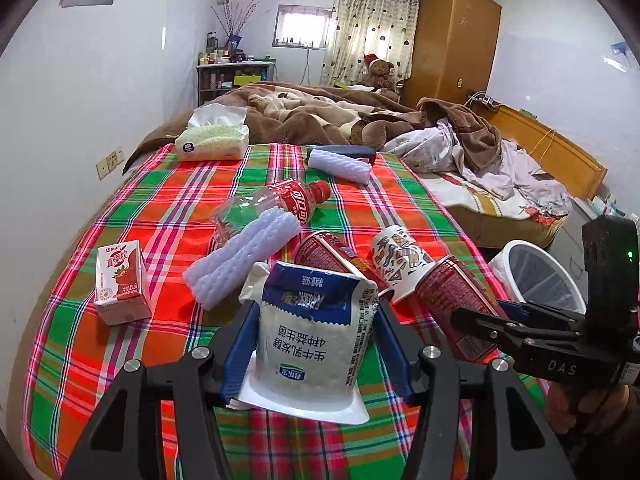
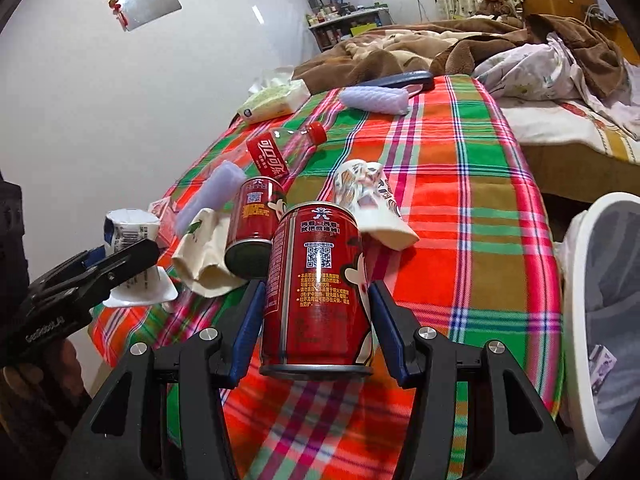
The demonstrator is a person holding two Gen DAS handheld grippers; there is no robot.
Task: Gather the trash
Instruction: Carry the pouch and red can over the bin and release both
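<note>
My left gripper [image 1: 316, 312] is shut on a blue-and-white milk pouch [image 1: 316, 332] over the plaid cloth. My right gripper [image 2: 318, 300] is shut on a red can [image 2: 318, 280]; it shows at the right of the left wrist view [image 1: 456, 300]. A second red can [image 2: 254, 224], a patterned paper cup [image 2: 372, 200], a cola bottle [image 2: 280, 148], white foam sleeves [image 1: 244, 256] and a red juice carton [image 1: 120, 284] lie on the cloth. The white trash bin [image 2: 600, 300] stands at the right of the bed.
A tissue pack [image 1: 212, 136] and another foam sleeve [image 1: 340, 162] lie further back. Brown blankets [image 1: 320, 112] and crumpled sheets [image 1: 500, 160] cover the far bed. A wooden wardrobe [image 1: 452, 36] stands at the back, a white wall [image 1: 100, 100] on the left.
</note>
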